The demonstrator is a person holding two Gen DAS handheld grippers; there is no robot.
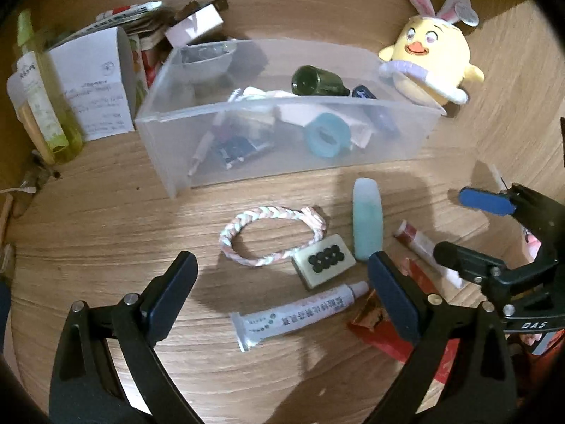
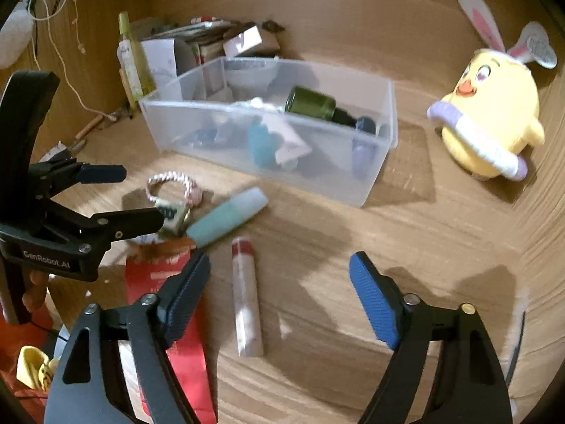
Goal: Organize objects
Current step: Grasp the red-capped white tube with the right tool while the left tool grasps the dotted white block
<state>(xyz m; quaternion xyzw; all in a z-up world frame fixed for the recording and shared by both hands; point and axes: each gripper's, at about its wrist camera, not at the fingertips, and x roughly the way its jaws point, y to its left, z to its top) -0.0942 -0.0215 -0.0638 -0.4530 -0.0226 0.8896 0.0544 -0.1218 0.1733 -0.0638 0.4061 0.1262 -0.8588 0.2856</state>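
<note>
Two grippers hang over the wooden desk point(image 1: 106, 219), both with jaws spread apart and nothing between the pads. Between and just ahead of the left gripper point(image 1: 282, 293) lie a white glue tube point(image 1: 300, 314) and a mahjong tile point(image 1: 323, 261), the tile touching a braided pink-and-white bracelet point(image 1: 268, 236) beyond it. Just right of the tile is a teal bottle point(image 1: 367, 219) lying on its side, and a red packet point(image 1: 381, 332) sits under that gripper's right finger. The right gripper point(image 2: 279, 300) frames a white tube with a red cap point(image 2: 245, 300), which lies on the desk between its fingers, nearer the left one and untouched; the red packet point(image 2: 176, 318) lies under its left finger. Farther back stands a clear plastic bin point(image 1: 166, 134) already holding a dark green bottle point(image 1: 317, 81), a blue tape roll point(image 1: 326, 136) and other small items. A yellow chick plush point(image 1: 432, 63) sits to the right of the bin, apart from it.
</note>
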